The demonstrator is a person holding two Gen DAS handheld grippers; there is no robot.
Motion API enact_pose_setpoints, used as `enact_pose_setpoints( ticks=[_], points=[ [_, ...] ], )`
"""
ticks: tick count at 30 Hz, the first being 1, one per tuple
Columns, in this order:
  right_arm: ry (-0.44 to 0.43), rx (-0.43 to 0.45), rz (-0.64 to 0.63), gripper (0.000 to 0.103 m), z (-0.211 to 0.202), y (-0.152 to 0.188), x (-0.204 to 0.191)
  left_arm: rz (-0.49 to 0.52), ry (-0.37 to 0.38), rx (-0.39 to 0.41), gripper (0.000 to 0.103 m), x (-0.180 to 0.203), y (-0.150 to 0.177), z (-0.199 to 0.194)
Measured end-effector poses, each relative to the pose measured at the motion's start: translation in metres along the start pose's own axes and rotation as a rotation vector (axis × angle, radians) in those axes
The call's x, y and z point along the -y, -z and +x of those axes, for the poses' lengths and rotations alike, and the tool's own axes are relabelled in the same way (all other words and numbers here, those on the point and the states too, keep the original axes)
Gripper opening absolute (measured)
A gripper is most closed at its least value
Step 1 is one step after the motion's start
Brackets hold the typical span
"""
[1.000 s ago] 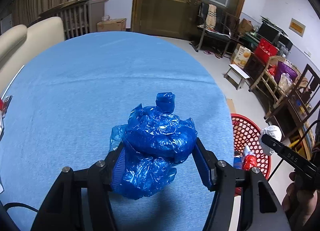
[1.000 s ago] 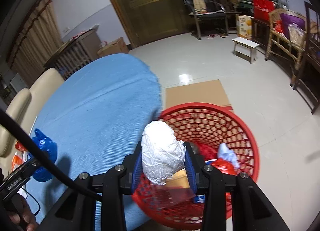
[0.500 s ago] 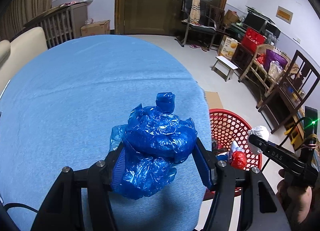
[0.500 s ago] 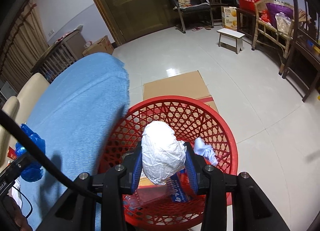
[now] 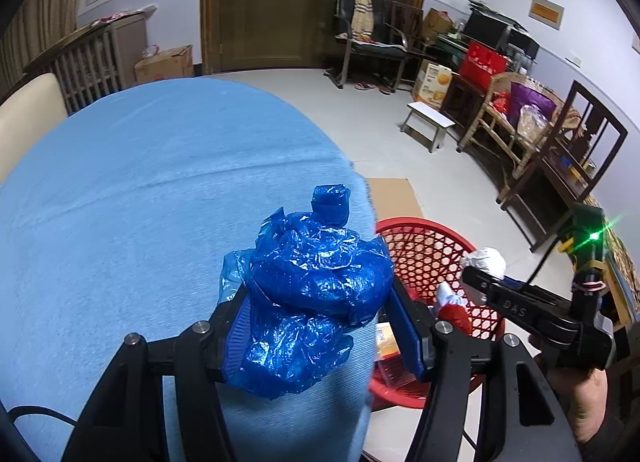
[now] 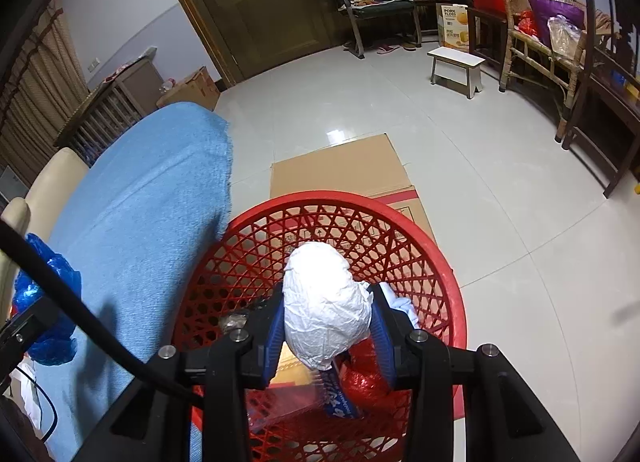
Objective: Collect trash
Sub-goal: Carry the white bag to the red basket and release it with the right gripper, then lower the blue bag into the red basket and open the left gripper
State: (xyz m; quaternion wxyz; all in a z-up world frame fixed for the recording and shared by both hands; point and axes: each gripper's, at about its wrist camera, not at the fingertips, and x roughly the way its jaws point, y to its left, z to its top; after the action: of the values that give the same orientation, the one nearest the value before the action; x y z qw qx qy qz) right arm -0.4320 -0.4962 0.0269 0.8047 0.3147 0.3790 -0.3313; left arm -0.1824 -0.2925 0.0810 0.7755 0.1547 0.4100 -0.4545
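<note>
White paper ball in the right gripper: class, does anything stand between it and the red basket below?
Nothing visible does. The paper ball, held in the right gripper, hangs directly over the open mouth of the red basket, which has no lid; only earlier trash lies inside.

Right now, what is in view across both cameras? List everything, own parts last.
plastic bag: one, blue, crumpled, in the left gripper above the table edge
paper wad: one, white, in the right gripper over the basket
basket: one, red, on the floor beside the table, trash inside
table: one, blue cloth
cardboard: one, brown, flat under the basket
stool: one, white
left gripper: black, blue pads
right gripper: black, blue pads
</note>
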Motion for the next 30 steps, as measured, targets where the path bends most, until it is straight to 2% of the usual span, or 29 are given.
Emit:
enact_pose_setpoints(
  ticks=[2,4,6,7,17,30],
  points=[
    [0.001,-0.002,0.000,0.042,0.003,-0.002,0.003,0.008,0.009,-0.004,0.064,0.005,-0.002,0.002],
    [0.001,-0.012,0.000,0.048,0.008,-0.004,0.005,0.019,0.018,-0.014,0.064,0.011,-0.004,0.006],
    [0.016,-0.019,-0.004,0.063,0.014,-0.007,0.008,0.028,0.022,-0.020,0.064,0.016,-0.005,0.010],
    [0.022,-0.019,-0.004,0.064,0.015,-0.008,0.008,0.030,0.024,-0.023,0.064,0.018,-0.005,0.011],
    [-0.007,0.017,0.034,0.065,0.002,-0.014,0.017,0.066,0.043,-0.057,0.064,0.037,-0.008,0.028],
    [0.000,0.109,0.157,0.065,-0.040,-0.009,0.060,0.155,0.079,-0.094,0.064,0.084,-0.009,0.053]
  ],
)
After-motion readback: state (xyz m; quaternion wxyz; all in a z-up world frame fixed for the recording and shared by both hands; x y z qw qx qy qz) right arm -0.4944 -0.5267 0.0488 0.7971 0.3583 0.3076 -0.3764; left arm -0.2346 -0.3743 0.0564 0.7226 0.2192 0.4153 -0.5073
